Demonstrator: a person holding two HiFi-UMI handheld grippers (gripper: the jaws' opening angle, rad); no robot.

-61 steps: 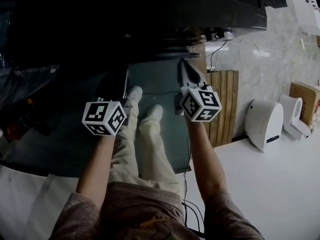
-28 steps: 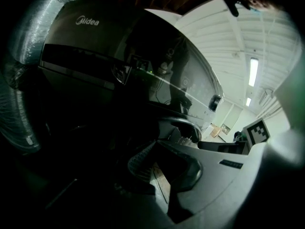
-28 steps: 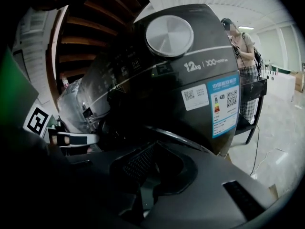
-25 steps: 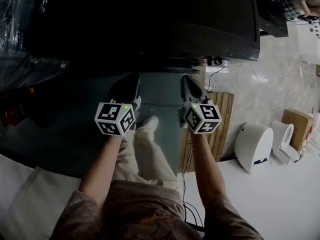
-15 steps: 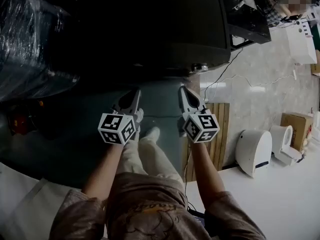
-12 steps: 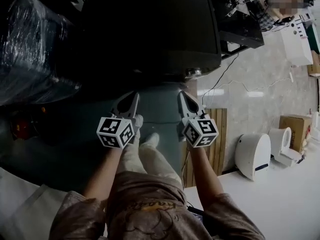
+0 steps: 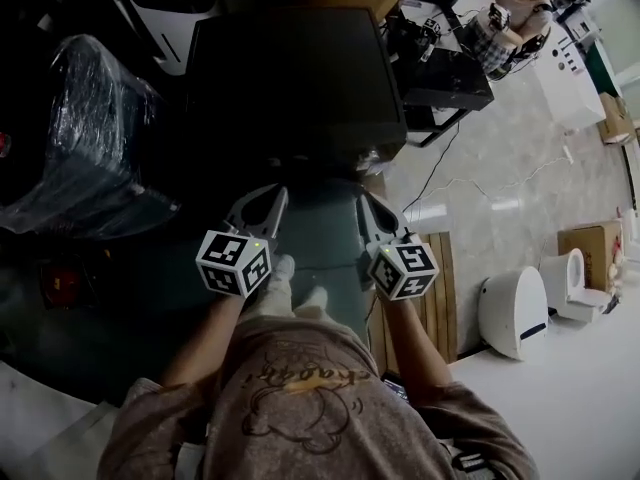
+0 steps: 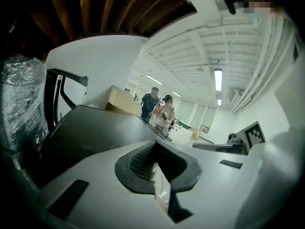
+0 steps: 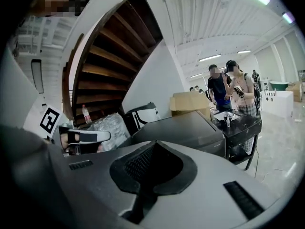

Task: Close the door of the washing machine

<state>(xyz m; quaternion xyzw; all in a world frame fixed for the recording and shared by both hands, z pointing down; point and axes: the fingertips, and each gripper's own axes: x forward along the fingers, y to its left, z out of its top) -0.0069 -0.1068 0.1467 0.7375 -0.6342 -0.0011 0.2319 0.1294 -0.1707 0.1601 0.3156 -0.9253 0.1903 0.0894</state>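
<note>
The washing machine (image 7: 290, 78) is a dark box seen from above; only its flat top shows, and its front and door are hidden from the head view. My left gripper (image 7: 268, 196) and right gripper (image 7: 368, 206) hang side by side just short of its near edge, touching nothing. Both are shut with nothing between the jaws. In the left gripper view the left gripper (image 8: 155, 144) points over the machine's top (image 8: 95, 132). The right gripper (image 9: 155, 144) likewise looks across the grey top (image 9: 186, 128).
A plastic-wrapped bundle (image 7: 80, 138) stands left of the machine. A black table (image 7: 445, 68) with people (image 7: 510, 8) beside it lies to the right. A wooden pallet (image 7: 440, 268), a white appliance (image 7: 512, 311) and a cardboard box (image 7: 585, 248) sit on the floor.
The head view has swung up and back, so the machine's whole top and the room behind it now show. Both grippers stay shut and level in front of the machine.
</note>
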